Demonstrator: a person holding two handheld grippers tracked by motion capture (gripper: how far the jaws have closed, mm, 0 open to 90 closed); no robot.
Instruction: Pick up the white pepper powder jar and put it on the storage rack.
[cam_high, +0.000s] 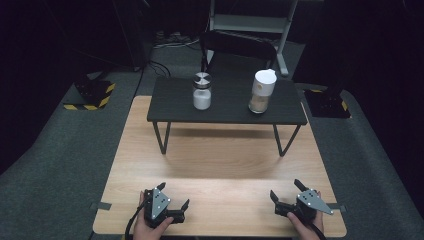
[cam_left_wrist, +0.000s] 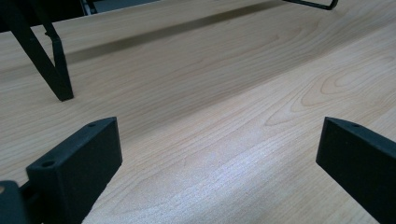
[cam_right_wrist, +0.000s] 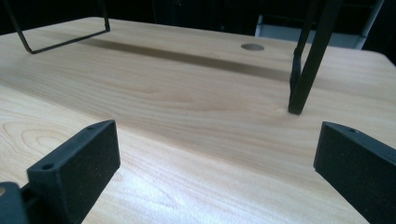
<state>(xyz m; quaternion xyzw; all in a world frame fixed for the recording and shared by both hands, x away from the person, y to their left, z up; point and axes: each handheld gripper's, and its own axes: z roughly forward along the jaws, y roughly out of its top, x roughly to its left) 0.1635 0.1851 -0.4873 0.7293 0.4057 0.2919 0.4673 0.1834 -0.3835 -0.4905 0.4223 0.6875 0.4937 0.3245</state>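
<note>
L tongs (cam_high: 173, 196) rest at table (cam_high: 225, 165) front-left edge, jaws wide apart w/ nothing held; silver-lidded jar (cam_high: 202, 90) and white-lidded jar (cam_high: 262, 90) stand well apart on black riser shelf (cam_high: 227, 107) beyond; R tongs (cam_high: 286, 189) at front-right, likewise wide, empty.

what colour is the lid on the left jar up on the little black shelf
Silver-grey metal, on the left jar with white contents; it shows best in the high view.

Light falls from above on the pale worktop (cam_high: 220, 165), while the surroundings stay almost black. The small black shelf (cam_high: 227, 100) casts a soft shadow. Both gripper views show mild glare and perhaps slightly soft near fingers (cam_left_wrist: 77, 163).
</note>
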